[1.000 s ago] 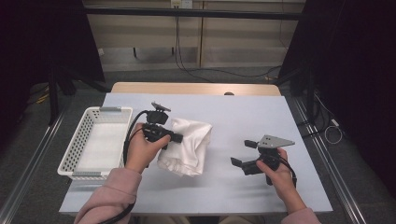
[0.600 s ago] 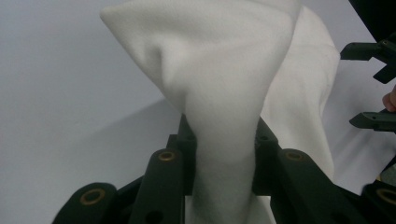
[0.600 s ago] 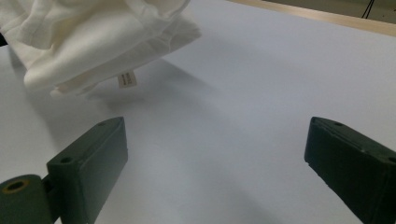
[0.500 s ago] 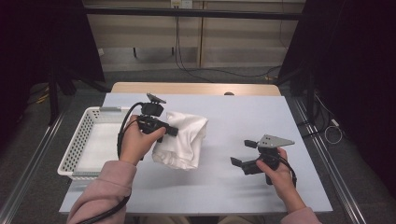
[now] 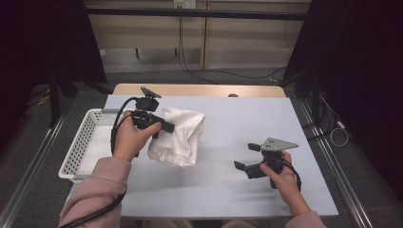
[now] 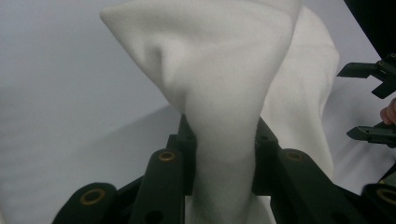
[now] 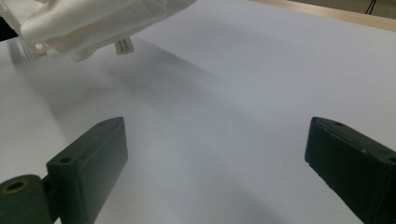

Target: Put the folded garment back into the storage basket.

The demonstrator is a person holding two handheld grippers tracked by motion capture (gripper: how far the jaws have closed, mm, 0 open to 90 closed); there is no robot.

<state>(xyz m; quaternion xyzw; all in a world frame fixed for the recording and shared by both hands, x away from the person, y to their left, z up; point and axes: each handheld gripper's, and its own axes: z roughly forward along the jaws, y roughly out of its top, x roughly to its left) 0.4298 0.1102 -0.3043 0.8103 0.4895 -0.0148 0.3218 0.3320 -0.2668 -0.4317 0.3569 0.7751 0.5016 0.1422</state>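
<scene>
Pinching a bunched fold of the white cloth, the left gripper is held above the table near its left side, just right of the white basket. In the left gripper view the cloth is seen squeezed between the two black jaws, rising from them as a gathered cone w/ more fabric draped behind at the right. From the high view, most of the cloth is seen hanging from the grip, its lower edge approx. at the tabletop — whether it rests there or is just clear cannot be told from this angle. A small label is seen dangling from the cloth in the right gripper view, w/ a soft shadow cast on the table below it.

The right gripper is held low over the right part of the table, well apart from the cloth — its jaws are spread wide, nothing between them but bare tabletop. The same gripper is glimpsed at the far right edge of the left gripper view.
</scene>
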